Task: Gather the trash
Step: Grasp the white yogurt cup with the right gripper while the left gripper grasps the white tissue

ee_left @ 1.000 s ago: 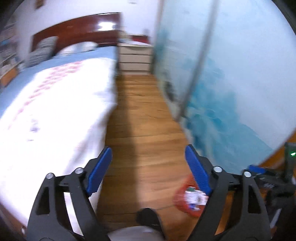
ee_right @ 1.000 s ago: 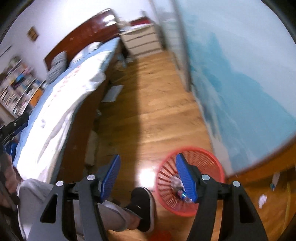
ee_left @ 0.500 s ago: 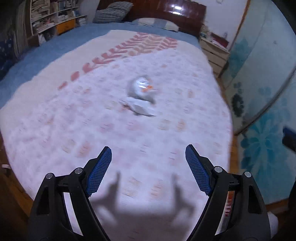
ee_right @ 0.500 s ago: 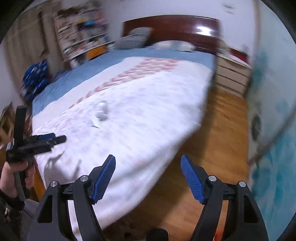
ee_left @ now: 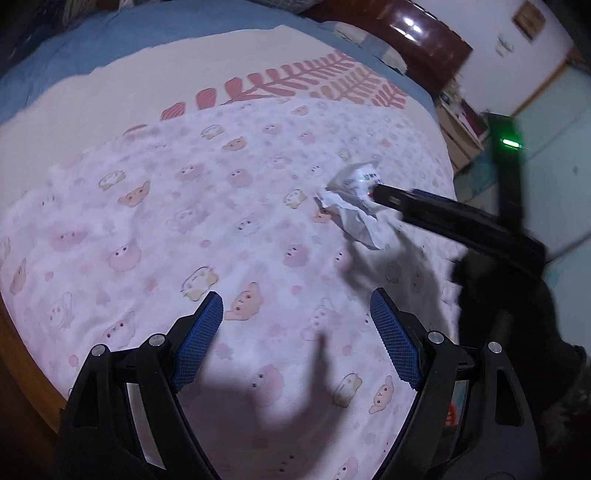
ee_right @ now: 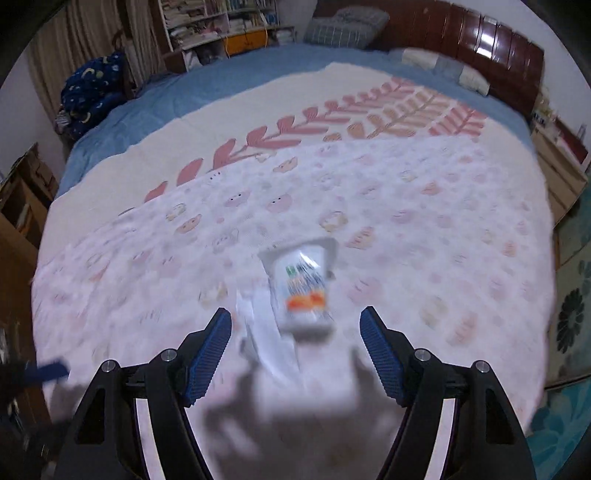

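Trash: a crumpled wrapper (ee_right: 301, 288) with paper lies on the bed blanket (ee_right: 424, 236), long axis running near-to-far. Right gripper (ee_right: 295, 345), fingers wide, is nearer, wrapper just beyond; left gripper (ee_left: 295, 332), also wide, well apart.

Two pieces of trash lie together on one bed (ee_right: 461, 229): one clear plastic wrapper (ee_right: 303, 284) with printed writing, and one crumpled white paper (ee_right: 269, 332) touching its near left side. Two claws are over the bed, the left claw (ee_left: 295, 336) and the right claw (ee_right: 295, 343), each with two blue-padded fingers spread apart and nothing between them. At the far end stand one dark wooden headboard (ee_right: 480, 33) and one checked pillow (ee_right: 341, 22), with one bookshelf (ee_right: 221, 22) beyond the far left corner.
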